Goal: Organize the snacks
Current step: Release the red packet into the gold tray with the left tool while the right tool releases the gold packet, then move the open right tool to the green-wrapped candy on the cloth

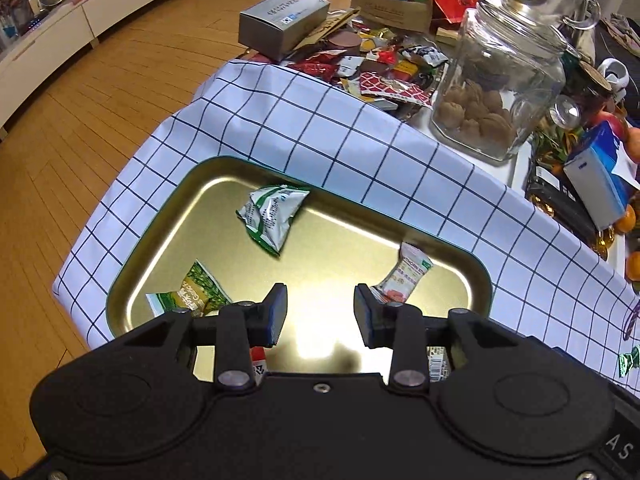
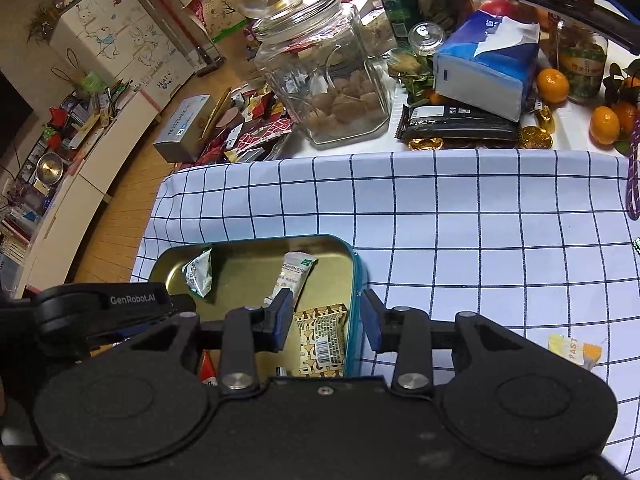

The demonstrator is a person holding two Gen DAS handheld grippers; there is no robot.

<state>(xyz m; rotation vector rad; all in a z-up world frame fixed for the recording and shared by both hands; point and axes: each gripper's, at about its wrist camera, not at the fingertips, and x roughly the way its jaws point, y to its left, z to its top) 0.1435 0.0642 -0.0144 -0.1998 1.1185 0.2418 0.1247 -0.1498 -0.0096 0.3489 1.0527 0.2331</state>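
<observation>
A gold tin tray with a teal rim sits on the checked cloth. In it lie a green-white snack packet, a green nut packet and a white hawthorn strip packet. My left gripper is open and empty above the tray's near part. In the right wrist view the tray holds the green-white packet, the hawthorn strip and a brown patterned packet. My right gripper is open and empty, its jaws on either side of the tray's right wall. A yellow packet lies on the cloth at the right.
A glass jar with brown sweets stands beyond the cloth, also in the right wrist view. A snack pile and a grey box lie behind. A tissue box, oranges and jars crowd the back right. The left gripper's body is at the tray's left.
</observation>
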